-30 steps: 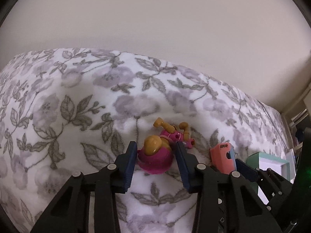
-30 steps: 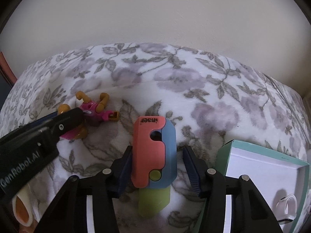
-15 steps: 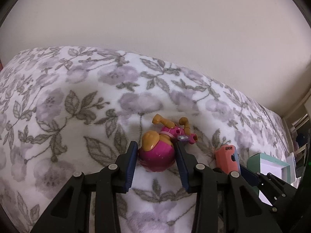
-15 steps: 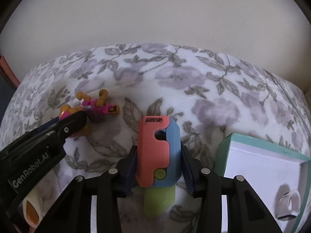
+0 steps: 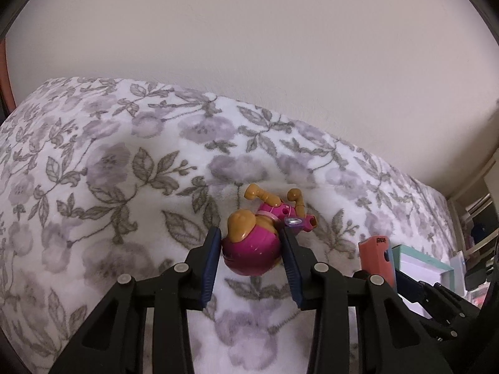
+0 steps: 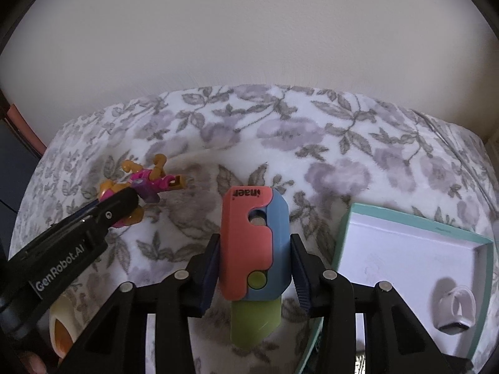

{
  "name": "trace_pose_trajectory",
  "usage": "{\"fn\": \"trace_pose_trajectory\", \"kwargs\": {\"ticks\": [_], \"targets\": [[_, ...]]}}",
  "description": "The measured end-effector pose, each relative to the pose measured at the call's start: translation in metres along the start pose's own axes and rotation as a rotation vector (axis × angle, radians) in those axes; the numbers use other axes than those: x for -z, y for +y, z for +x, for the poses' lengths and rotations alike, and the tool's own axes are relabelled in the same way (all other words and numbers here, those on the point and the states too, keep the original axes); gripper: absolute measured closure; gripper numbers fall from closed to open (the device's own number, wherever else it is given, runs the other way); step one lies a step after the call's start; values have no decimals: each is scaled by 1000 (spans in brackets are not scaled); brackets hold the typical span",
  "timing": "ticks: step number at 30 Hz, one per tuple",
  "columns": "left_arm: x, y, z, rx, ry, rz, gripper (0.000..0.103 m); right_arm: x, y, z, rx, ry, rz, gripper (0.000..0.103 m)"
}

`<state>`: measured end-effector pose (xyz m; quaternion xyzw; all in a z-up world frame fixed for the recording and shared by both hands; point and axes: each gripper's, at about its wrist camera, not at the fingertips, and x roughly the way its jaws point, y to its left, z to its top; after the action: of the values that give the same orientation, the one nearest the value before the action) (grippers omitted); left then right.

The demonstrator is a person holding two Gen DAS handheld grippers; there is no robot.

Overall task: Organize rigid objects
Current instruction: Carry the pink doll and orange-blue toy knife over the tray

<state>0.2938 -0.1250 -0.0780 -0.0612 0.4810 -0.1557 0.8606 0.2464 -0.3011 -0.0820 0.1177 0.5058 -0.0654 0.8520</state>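
Observation:
My left gripper (image 5: pixel 252 258) is shut on a pink and tan toy figure (image 5: pixel 252 249), gripping its round pink helmet and holding it above the floral blanket (image 5: pixel 109 187). The figure also shows in the right wrist view (image 6: pixel 146 184), with the left gripper (image 6: pixel 118 208) on it. My right gripper (image 6: pixel 254 268) is shut on a coral, blue and green toy knife (image 6: pixel 252 249), lifted off the blanket. The knife also shows at the right in the left wrist view (image 5: pixel 375 261).
An open teal box (image 6: pixel 414 221) with a white inside lies at the right and holds a small white object (image 6: pixel 453 308). A roll of tape (image 6: pixel 60 327) lies at the lower left. A plain wall stands behind the bed.
Both grippers closed on their objects and lifted them. The figure and the knife now hang above the blanket, and both views have risen.

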Motion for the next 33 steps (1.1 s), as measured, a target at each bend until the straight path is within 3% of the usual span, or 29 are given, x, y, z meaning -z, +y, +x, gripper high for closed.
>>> {"fn": "trace_pose_trajectory", "kwargs": {"ticks": [10,18,23,33], "targets": [[3,-15,-60,8,-37,-17,63,13,-13,-57,-21,-32,45,59],[12,-54,-133,31,-106,2,63,29,-34,-125,-31,-96,89,59],[33,-83,-166,68,-127,2,63,53,-54,-170,-30,-176,109,59],[85,-138,-179,76,-127,38,62,110,-106,-201,-31,-213,250,59]]}}
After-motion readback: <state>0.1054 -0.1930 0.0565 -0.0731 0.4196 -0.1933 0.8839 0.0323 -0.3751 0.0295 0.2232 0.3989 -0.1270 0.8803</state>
